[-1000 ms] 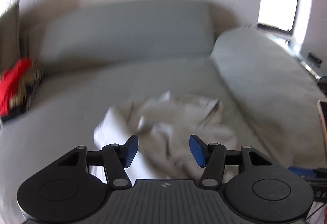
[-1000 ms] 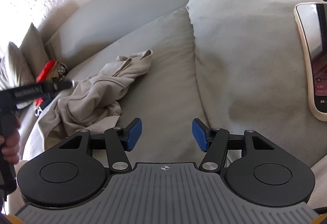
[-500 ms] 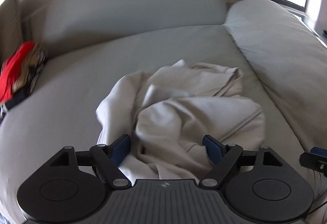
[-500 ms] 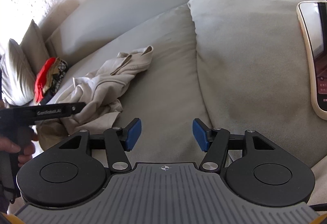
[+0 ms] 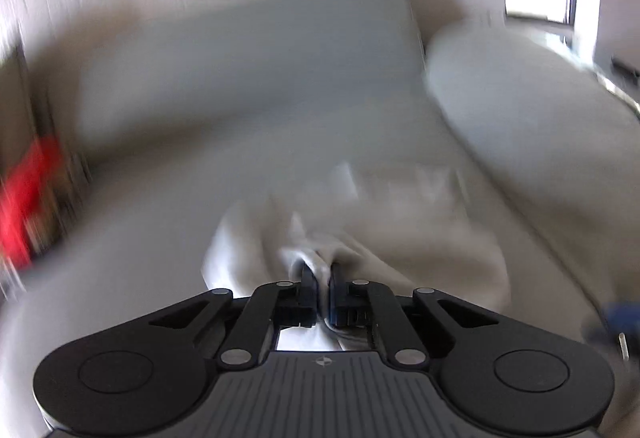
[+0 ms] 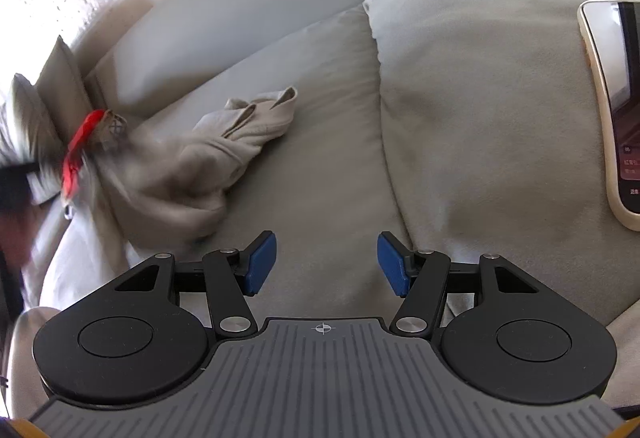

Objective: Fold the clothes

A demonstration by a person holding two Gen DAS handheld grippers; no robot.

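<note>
Since half a second ago your left gripper (image 5: 323, 280) has gone from jaws spread over the beige garment (image 5: 400, 238) to jaws pinched together on a fold of it, with cloth bunched up between the pads and trailing back under the fingers. Your left view is smeared with motion blur, so finer detail of the fold cannot be made out. Your right gripper (image 6: 327, 264) has not shifted: its blue pads (image 6: 262, 264) stand apart with nothing between them, hovering above the bare seat of the grey sofa (image 6: 328, 166).

Outward from there, the garment lies crumpled on the seat cushion, its far end with a collar-like flap pointing toward the backrest, its near end drawn toward your left. In the right view that left part is blurred, as is your hand (image 6: 14, 234) at the frame's edge. A red item (image 6: 78, 148) sits at the far left of the sofa beside a cushion (image 6: 60, 86). To your right the padded armrest (image 6: 480, 78) rises beside the seat, and a phone (image 6: 612, 110) lies on it at the right edge, screen lit.
</note>
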